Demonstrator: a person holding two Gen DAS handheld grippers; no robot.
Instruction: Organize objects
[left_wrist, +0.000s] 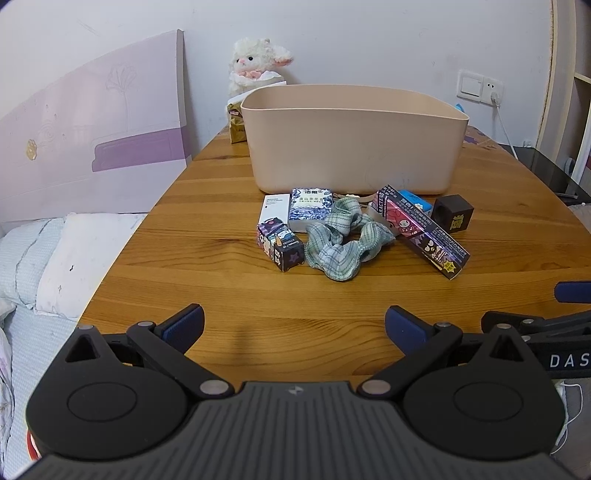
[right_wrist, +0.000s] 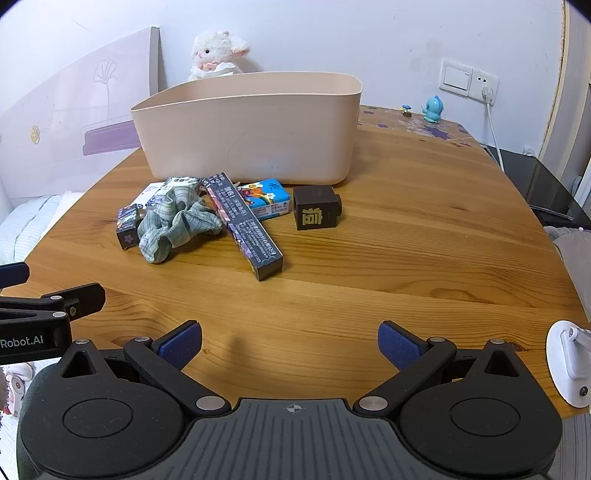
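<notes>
Both the left gripper (left_wrist: 294, 328) and right gripper (right_wrist: 290, 343) stand wide and empty, while boxes (right_wrist: 242, 221) and scrunchie (right_wrist: 173, 225) lie mid-table before the bin (right_wrist: 251, 147), none yet visibly stowed.

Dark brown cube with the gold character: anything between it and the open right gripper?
Nothing visible: only bare wooden table lies between the right gripper and the dark brown cube; the long dark printed box lies to its left.
</notes>
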